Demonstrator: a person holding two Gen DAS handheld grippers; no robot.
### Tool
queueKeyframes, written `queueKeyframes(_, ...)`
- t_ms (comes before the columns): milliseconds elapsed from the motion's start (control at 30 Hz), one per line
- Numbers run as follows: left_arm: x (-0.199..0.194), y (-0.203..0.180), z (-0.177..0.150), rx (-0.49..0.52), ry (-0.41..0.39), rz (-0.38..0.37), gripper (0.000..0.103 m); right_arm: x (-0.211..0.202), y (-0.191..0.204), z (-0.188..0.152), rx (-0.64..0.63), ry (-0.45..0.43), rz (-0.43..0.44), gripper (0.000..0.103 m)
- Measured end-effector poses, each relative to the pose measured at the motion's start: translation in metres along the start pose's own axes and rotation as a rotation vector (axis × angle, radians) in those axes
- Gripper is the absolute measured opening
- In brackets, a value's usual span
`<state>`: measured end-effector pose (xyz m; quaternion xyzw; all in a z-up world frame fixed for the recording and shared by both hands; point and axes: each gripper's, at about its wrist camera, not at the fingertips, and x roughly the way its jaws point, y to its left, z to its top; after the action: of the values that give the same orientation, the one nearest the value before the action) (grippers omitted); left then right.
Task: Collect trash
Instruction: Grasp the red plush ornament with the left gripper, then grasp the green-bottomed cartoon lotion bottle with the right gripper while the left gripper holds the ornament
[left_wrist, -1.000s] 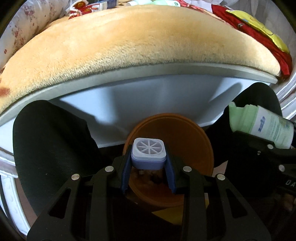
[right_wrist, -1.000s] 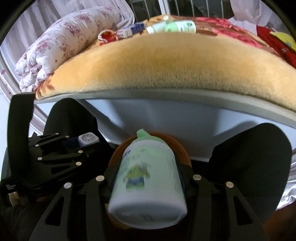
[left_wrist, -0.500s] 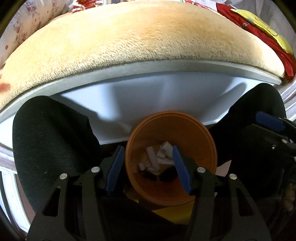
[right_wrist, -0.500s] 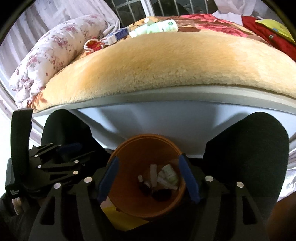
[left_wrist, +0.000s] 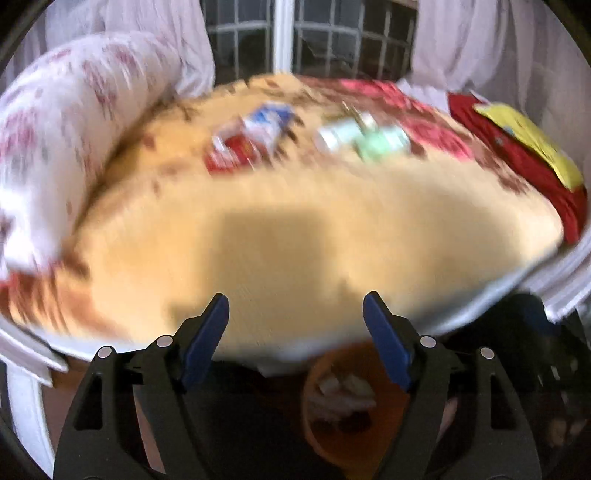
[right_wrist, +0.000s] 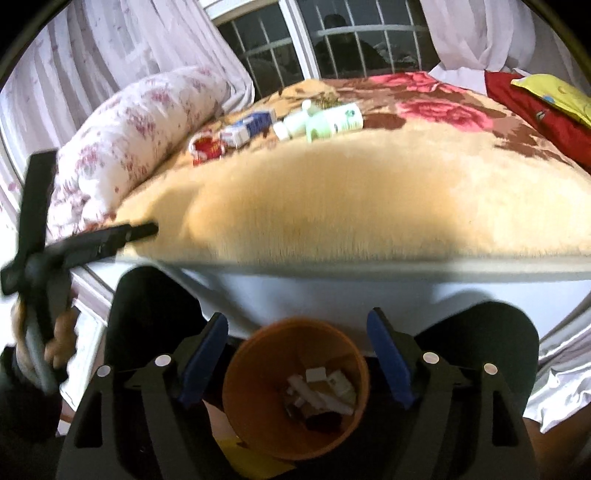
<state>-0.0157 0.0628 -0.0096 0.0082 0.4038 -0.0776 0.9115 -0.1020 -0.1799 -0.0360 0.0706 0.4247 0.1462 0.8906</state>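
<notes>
An orange bin (right_wrist: 295, 387) stands on the floor below the bed edge, with white scraps and a bottle inside; the blurred left wrist view shows the same orange bin (left_wrist: 347, 402) at the bottom. My right gripper (right_wrist: 297, 321) hangs over the bin, jaws opening, nothing between them. My left gripper (left_wrist: 295, 302) is raised over the bed, jaws opening and empty. On the far side of the tan blanket (right_wrist: 351, 203) lie a red packet (right_wrist: 205, 147), a blue and white carton (right_wrist: 251, 127) and two green and white bottles (right_wrist: 332, 120). The same trash pile (left_wrist: 306, 136) is blurred in the left view.
A floral pillow (right_wrist: 140, 122) lies along the bed's left side. Red and yellow cloth (right_wrist: 543, 103) sits at the right corner. A barred window (right_wrist: 314, 40) and curtains stand behind the bed. The person's dark knees (right_wrist: 147, 314) flank the bin; a hand (right_wrist: 55, 343) holds the left tool.
Both grippers let go of their loads: the small blue-lidded piece and the green bottle dropped into the orange bin. Both jaws opened wide. The left gripper rose and tilted up toward the bed top.
</notes>
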Motion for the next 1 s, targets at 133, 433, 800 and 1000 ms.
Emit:
queueKeyframes(133,0.034,0.019,0.059,0.010,-0.021,0.033,0.077,0.003,-0.002,0.012,0.001,-0.018,0.001,0.080)
queueKeyframes(433,0.137,0.050,0.124,-0.063,0.089,0.057,0.078,0.022,-0.016,0.027,0.022,0.021,-0.004,0.081)
queueKeyframes(800,0.159,0.052,0.127,-0.066,0.107,0.113,0.033,0.029,-0.020,0.049,0.043,0.032,0.005,0.082)
queueKeyframes(1000,0.157,0.050,0.124,-0.064,0.089,0.112,0.033,0.041,-0.023,0.115,0.070,-0.018,-0.050,0.085)
